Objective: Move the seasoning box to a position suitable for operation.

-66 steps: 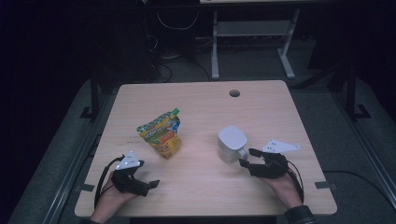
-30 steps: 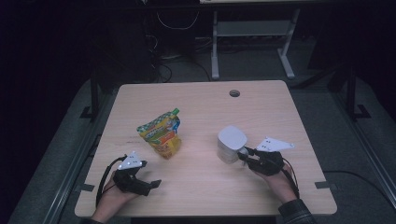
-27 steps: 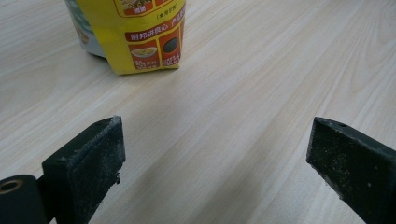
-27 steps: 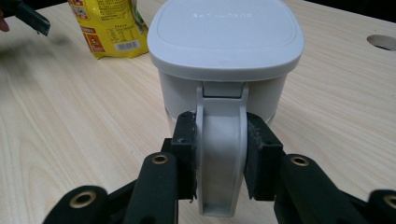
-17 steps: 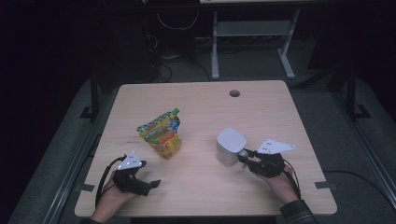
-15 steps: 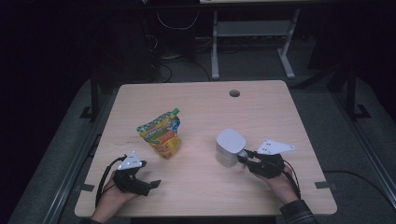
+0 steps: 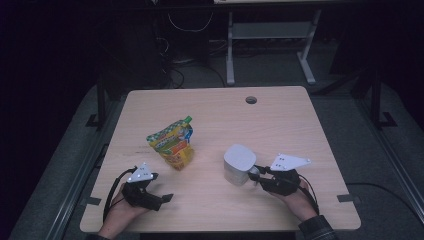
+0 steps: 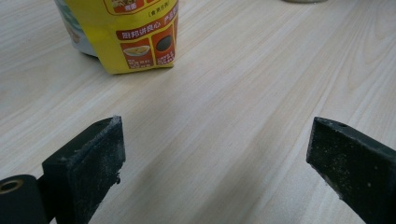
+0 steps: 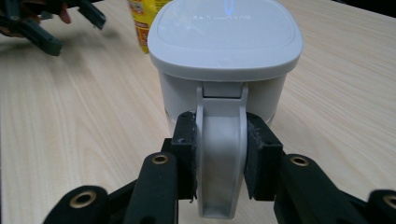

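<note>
Two hand-held grippers: both low over the near part of the table (image 7: 280, 125), well apart from each other
Right hand-held gripper (image 7: 256, 176): clamped on the handle (image 9: 219, 154) of the white lidded jug (image 7: 239, 164); both pads press the handle's sides in the right gripper view
Jug position: upright on the table, right of centre, handle facing the person, lid on
Jug lid (image 9: 226, 35): flat, rounded-square, pale grey, seated level
Left hand-held gripper (image 7: 167, 198): jaws wide apart, nothing between them, bare wood under them in the left gripper view
Left pad (image 8: 95, 158): black, dusty face, just above the tabletop
Snack pouch (image 7: 172, 145): yellow and green, standing upright left of centre, beyond the left hand-held gripper, not touching it
Pouch vs jug: apart, clear wood between them
Pouch base (image 8: 135, 44): sits on the table, printed panels facing the left hand-held gripper
Cable hole (image 7: 251, 100): far edge of the table, right of middle
Hands: right hand (image 7: 295, 197) and left hand (image 7: 122, 215) come in from the near edge
</note>
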`<state>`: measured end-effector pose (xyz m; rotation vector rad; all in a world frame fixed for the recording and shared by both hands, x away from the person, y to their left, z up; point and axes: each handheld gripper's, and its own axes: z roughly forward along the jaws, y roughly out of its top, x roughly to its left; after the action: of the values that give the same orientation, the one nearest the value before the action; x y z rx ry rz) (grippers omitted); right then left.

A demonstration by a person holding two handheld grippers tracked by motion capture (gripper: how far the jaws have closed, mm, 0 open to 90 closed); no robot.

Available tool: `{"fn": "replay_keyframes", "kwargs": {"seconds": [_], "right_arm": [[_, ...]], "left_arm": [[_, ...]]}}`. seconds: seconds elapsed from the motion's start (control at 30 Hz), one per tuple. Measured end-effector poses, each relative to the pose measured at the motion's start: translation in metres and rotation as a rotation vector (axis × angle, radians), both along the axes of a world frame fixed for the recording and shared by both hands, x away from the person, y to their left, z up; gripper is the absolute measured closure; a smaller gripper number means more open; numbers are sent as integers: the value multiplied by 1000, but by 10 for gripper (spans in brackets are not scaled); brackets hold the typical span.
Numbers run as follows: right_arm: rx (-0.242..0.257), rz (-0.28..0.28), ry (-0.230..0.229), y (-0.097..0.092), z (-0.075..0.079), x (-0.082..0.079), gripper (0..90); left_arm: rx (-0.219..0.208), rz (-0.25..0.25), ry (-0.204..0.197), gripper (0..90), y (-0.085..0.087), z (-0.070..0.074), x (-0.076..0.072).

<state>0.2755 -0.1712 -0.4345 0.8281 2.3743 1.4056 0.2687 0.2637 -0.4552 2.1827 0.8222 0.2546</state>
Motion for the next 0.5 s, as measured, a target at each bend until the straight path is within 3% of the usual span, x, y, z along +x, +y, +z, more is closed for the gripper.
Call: {"fn": "replay_keyframes", "kwargs": {"seconds": [0.5], "right_arm": [[9,136,-14,19,1,-10,683]], "left_arm": [[0,-5,-1,41,-1,0,0]]}}
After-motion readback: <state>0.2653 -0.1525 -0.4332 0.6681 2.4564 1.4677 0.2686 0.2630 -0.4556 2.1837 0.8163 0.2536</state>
